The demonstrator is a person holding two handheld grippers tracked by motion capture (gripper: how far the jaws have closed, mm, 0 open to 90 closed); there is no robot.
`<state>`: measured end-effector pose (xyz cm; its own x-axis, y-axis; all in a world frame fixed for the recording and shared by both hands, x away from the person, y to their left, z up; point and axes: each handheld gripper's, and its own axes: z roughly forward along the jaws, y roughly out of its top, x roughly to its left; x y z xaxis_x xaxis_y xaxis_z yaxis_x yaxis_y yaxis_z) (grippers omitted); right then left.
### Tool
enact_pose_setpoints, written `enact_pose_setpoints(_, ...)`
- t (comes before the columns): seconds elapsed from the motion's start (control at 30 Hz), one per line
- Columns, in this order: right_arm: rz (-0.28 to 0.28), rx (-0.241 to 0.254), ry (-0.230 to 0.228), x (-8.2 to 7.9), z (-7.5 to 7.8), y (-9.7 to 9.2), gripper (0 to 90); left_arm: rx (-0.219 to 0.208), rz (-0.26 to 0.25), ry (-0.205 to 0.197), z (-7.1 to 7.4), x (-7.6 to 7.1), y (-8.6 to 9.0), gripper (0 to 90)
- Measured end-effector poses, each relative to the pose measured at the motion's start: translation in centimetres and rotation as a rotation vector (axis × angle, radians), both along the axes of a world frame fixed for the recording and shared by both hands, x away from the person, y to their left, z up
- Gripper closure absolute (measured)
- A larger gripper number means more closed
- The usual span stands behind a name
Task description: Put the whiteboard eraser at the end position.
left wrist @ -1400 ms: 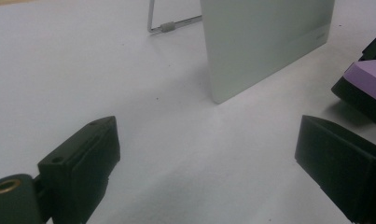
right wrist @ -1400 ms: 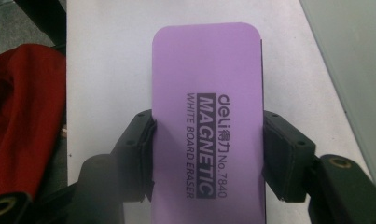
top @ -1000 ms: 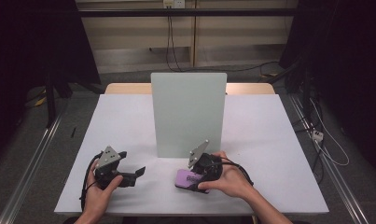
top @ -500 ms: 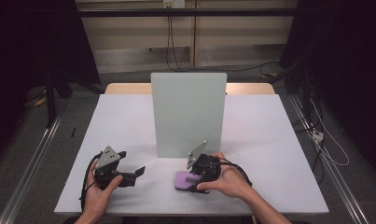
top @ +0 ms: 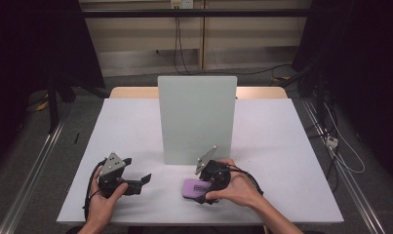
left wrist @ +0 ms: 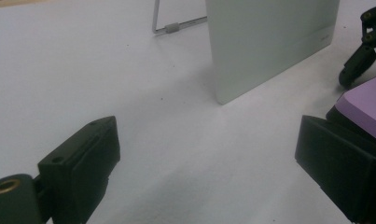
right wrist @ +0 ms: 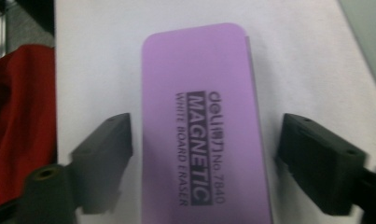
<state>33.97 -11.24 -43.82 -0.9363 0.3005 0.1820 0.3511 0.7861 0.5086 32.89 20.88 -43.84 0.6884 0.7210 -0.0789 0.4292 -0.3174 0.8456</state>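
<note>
Now that the right gripper [right wrist: 202, 154] has just been opened, its fingers [right wrist: 106, 144] are seen astride but clear of the eraser [top: 196, 188] lying on the table [top: 282, 146] near the board [top: 196, 119], so a release is judged, while the left gripper [left wrist: 218, 158] is held open and empty.

The eraser [right wrist: 204, 126] is a flat lilac purple, printed with black lettering — one word reversed out, pale on a black bar. The counter [top: 135, 126] is plain white, unpatterned. The upright board [top: 196, 117] is a pale grey-green. Both tongs [right wrist: 202, 163] are matt black, the left tongs [left wrist: 209, 172] too — each topped by a grey plate. A red cloth [right wrist: 17, 121] shows beside the counter's edge.
</note>
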Motion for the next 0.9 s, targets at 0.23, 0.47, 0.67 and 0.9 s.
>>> enact_pose_setpoints(0.23,-0.046,0.073,-0.021,0.1,0.8,-0.7,9.6,0.000,0.004,-0.007,0.1,0.1,0.2,6.6)
enact_pose_setpoints(0.47,-0.155,0.092,-0.073,-0.3,1.5,-1.7,10.7,-0.003,0.015,-0.006,0.1,0.1,0.2,6.6)
enact_pose_setpoints(0.67,-0.268,0.155,-0.107,-0.5,2.1,-3.2,8.7,-0.010,0.022,-0.001,0.1,0.0,0.2,6.6)
enact_pose_setpoints(0.9,-0.396,0.171,-0.169,-1.2,1.7,-5.3,8.3,-0.015,0.022,0.002,0.1,0.1,0.3,6.6)
